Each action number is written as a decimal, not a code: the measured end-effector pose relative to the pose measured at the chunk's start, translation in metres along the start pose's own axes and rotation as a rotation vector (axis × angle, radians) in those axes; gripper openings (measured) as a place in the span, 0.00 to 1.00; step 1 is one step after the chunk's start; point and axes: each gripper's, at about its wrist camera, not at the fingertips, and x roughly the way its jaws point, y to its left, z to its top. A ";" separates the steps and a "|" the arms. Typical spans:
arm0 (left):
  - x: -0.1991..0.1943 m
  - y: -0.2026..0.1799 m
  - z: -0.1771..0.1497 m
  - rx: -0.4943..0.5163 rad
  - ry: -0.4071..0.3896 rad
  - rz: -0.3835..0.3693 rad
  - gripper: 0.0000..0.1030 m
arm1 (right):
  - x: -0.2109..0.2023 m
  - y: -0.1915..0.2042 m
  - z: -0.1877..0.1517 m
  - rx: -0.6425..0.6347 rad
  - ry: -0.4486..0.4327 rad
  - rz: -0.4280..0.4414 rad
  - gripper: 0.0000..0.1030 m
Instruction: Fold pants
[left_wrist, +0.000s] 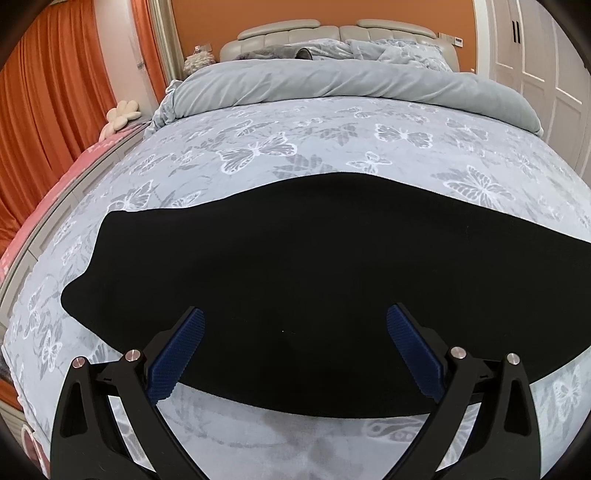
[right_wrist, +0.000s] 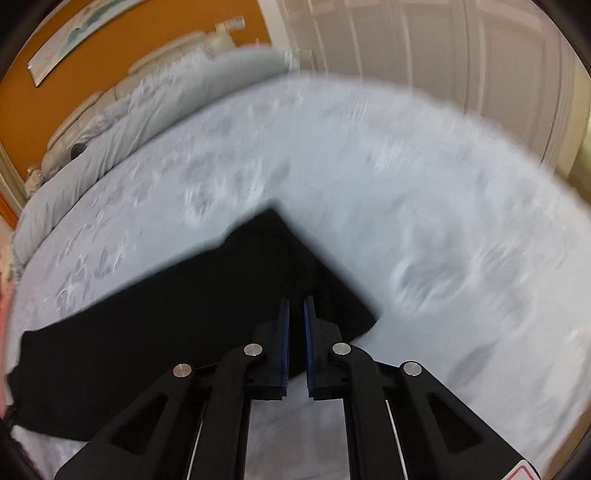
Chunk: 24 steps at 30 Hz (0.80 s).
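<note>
While the right claw (right_wrist: 296, 306) sits pressed together on a corner of the pants (right_wrist: 177, 314), the left claw (left_wrist: 295, 321) hangs spread over the cloth, gripping nothing. The pants (left_wrist: 295, 258) lie flat and black across the near part of the bed (left_wrist: 332, 147). With one corner pinched and the other side free, the fabric may slide or bunch as it is carried over, leaving a skewed fold; the fleecy butterfly cover could also drag it. Beyond are a rolled grey duvet (left_wrist: 332, 81), padded headboard (left_wrist: 288, 33), orange curtains (left_wrist: 55, 92) and white doors (left_wrist: 535, 66).
</note>
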 end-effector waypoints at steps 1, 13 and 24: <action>0.000 0.000 0.000 -0.001 -0.001 -0.002 0.94 | -0.005 -0.008 0.006 0.011 -0.021 0.003 0.05; -0.001 -0.007 -0.002 0.009 0.002 -0.035 0.94 | 0.022 -0.018 -0.025 0.014 0.134 -0.001 0.75; -0.004 0.002 0.002 -0.025 0.025 -0.054 0.94 | -0.002 0.031 0.001 0.113 0.087 0.208 0.13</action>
